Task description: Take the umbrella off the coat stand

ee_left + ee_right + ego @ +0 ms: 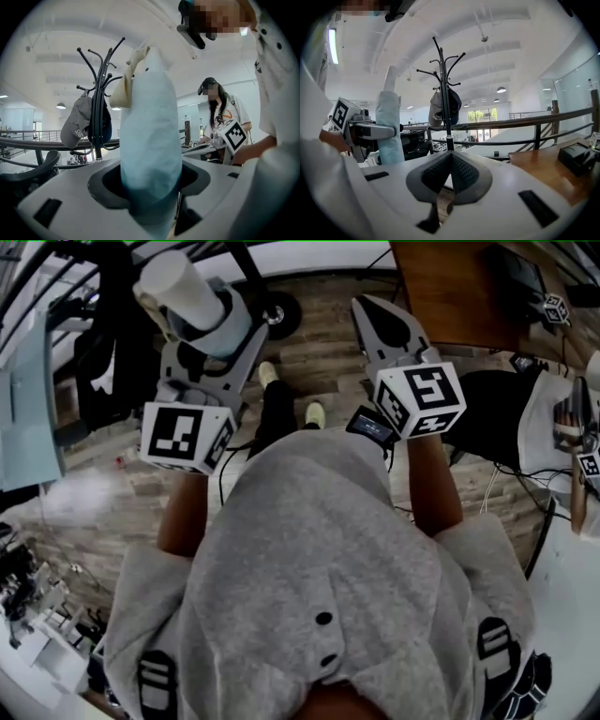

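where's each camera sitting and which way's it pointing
Head view: on the person's head, steeply down at hoodie, forearms, left tool and right tool.
Left gripper view: on the left tool, along its jaws shut on the umbrella, toward the coat stand; hoodie at right.
Right gripper view: on the right tool, jaws together, facing the coat stand; left tool at left.
Shared: coat stand in both gripper views; umbrella in all three.

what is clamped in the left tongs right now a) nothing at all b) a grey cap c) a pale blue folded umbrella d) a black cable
c: the left tongs are shut on the pale blue umbrella, while the grey cap hangs on the coat stand beyond.
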`<state>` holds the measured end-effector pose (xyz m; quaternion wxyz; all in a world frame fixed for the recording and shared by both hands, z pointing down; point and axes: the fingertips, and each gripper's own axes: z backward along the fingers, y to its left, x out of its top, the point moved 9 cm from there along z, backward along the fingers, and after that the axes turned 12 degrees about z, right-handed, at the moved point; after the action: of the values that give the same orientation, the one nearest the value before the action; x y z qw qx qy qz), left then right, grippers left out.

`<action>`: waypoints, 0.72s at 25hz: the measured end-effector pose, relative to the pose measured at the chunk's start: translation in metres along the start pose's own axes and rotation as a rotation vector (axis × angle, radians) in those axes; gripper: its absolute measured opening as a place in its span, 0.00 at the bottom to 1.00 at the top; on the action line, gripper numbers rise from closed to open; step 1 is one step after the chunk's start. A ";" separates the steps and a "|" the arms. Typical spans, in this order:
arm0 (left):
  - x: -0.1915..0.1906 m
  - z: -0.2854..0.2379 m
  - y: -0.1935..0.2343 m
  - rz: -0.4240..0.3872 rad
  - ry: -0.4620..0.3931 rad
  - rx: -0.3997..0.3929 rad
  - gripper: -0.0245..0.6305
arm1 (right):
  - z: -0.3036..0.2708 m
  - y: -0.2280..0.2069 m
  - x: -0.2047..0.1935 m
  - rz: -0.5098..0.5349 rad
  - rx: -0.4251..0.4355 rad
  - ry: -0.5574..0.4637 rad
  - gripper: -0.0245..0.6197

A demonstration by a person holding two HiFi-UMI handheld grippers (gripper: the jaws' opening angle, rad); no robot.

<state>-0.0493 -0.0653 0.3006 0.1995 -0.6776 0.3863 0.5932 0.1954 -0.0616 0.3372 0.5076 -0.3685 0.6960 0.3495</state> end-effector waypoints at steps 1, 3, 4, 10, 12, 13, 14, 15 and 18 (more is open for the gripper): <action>-0.002 0.001 -0.002 0.005 0.012 0.002 0.47 | 0.003 0.000 0.000 -0.001 0.004 0.001 0.05; -0.003 0.005 -0.005 0.017 0.025 0.003 0.47 | 0.006 0.003 0.000 -0.001 0.008 0.004 0.05; -0.003 0.006 -0.007 0.016 0.025 0.001 0.47 | 0.008 0.005 0.000 0.000 0.009 0.005 0.05; 0.001 0.012 -0.019 -0.001 -0.041 -0.036 0.47 | 0.018 0.011 0.004 -0.004 0.011 0.002 0.05; 0.001 0.015 -0.021 0.000 -0.035 -0.044 0.47 | 0.021 0.014 0.005 -0.003 0.012 0.007 0.05; 0.001 0.017 -0.022 0.003 -0.029 -0.045 0.47 | 0.022 0.015 0.005 -0.005 0.013 0.011 0.05; 0.000 0.019 -0.022 0.009 -0.022 -0.044 0.47 | 0.023 0.017 0.005 -0.010 0.014 0.014 0.05; -0.001 0.021 -0.022 0.017 -0.015 -0.041 0.47 | 0.024 0.019 0.005 -0.013 0.013 0.019 0.05; -0.003 0.025 -0.021 0.028 0.004 -0.039 0.47 | 0.024 0.025 0.003 -0.017 0.007 0.034 0.05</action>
<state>-0.0494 -0.0332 0.2939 0.1772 -0.6770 0.3847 0.6018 0.1843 -0.0295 0.3315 0.5000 -0.3786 0.7025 0.3365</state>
